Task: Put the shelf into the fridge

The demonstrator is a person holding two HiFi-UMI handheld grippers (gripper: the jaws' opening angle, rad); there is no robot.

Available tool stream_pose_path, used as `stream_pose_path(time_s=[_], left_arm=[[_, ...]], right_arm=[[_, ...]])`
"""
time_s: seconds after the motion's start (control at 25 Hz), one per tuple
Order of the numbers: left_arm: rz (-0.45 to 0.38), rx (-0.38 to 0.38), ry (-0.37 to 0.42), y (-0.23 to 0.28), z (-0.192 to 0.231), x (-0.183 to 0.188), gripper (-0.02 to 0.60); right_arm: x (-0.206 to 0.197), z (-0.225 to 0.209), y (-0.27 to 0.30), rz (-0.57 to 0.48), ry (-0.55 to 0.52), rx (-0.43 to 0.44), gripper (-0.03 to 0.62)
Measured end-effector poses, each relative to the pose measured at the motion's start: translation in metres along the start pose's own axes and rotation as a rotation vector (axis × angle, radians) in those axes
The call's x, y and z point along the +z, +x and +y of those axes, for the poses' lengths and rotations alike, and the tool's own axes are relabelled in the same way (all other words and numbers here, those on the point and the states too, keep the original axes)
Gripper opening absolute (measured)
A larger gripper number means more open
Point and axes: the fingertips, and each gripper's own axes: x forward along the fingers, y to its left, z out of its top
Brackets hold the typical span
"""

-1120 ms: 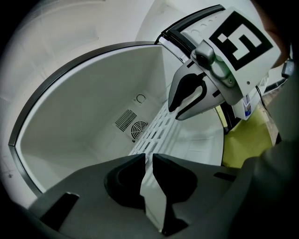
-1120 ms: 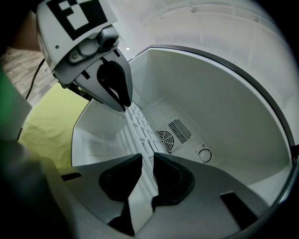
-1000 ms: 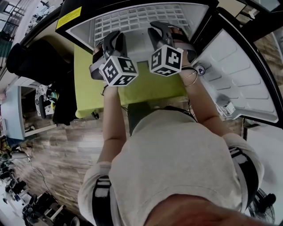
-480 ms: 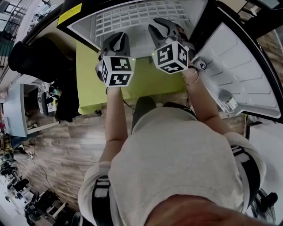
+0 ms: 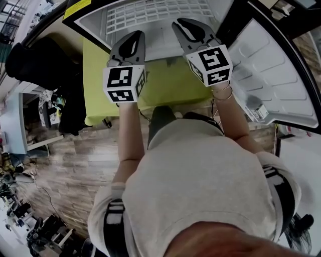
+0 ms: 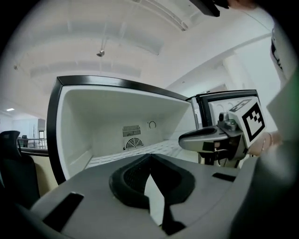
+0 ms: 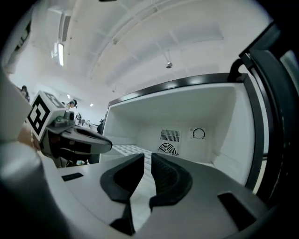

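Observation:
The white grid shelf (image 5: 155, 15) lies flat inside the open fridge (image 5: 95, 30), on its floor, with nothing holding it. Both grippers hover side by side just in front of the opening, pointing into it. My left gripper (image 5: 134, 36) is shut and its jaws have just been closing with nothing between them; its tips (image 6: 148, 156) meet. My right gripper (image 5: 184, 24) has also just been closing; a narrow gap remains at its tips (image 7: 147, 156) and it is empty. Past each pair of jaws the shelf (image 6: 140, 150) (image 7: 125, 149) runs back to the rear wall.
The fridge door (image 5: 273, 75) stands open at the right. A yellow-green surface (image 5: 165, 85) lies under the grippers. A black chair (image 5: 30, 60) is at the left on the wooden floor. A round fan vent (image 7: 169, 148) sits in the fridge's back wall.
Both grippers have rolled, so their marker cubes show other faces, and have drawn slightly apart and toward the fridge opening. The shelf has stayed in place.

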Motion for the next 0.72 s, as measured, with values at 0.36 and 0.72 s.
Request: stream_pose_path(time_s=[0.36, 0.72], left_arm=[[-0.019, -0.093, -0.085, -0.009, -0.028, -0.006, 0.011], [0.017, -0.169, -0.119, -0.02, -0.053, -0.024, 0.011]], right_arm=[[-0.004, 0.022, -0.017, -0.07, 0.153, 0.081, 0.011], [-0.026, 0.042, -0.035, -0.037, 0.225, 0.095, 0.011]])
